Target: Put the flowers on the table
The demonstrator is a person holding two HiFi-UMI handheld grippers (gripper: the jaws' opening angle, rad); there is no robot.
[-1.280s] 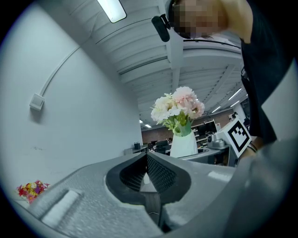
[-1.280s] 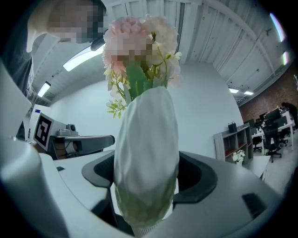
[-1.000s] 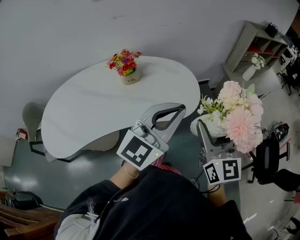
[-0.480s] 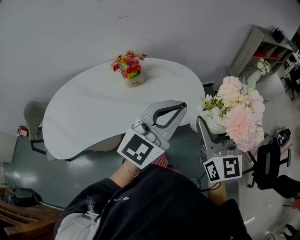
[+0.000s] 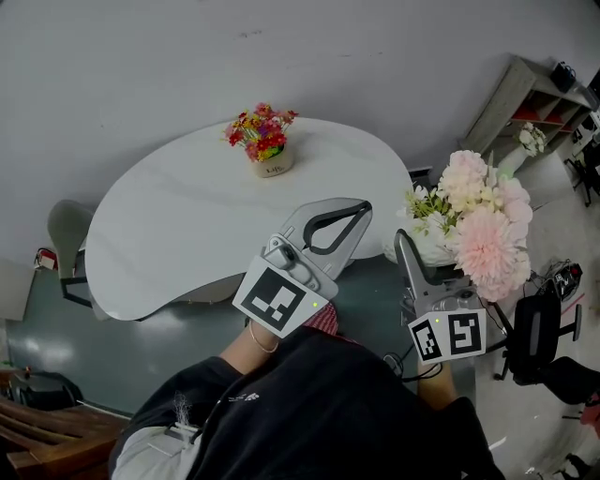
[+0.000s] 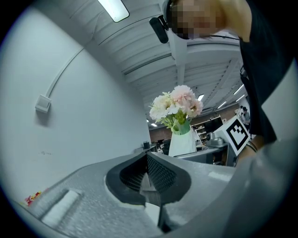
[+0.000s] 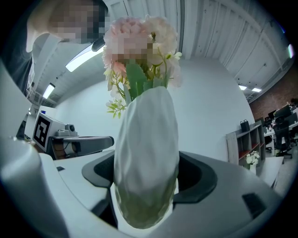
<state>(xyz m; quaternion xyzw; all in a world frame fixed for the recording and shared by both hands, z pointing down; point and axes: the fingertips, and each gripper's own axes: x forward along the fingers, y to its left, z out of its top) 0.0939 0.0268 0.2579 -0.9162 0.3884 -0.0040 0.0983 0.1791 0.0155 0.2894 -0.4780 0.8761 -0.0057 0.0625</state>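
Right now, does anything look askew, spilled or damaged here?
Nothing stands out. The white vase of pink flowers sits upright in the right gripper, not yet on the table, where a small flower pot stands upright.

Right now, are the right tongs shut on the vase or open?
Shut on it: the right tongs press both sides of the white vase, with the flowers above.

Plain grey wall (image 5: 141, 66) at the back. Open shelf unit (image 5: 527, 92) at upper right, black office chair (image 5: 536, 330) nearer. Strip light (image 6: 114, 8) on ribbed ceiling (image 6: 153, 49).
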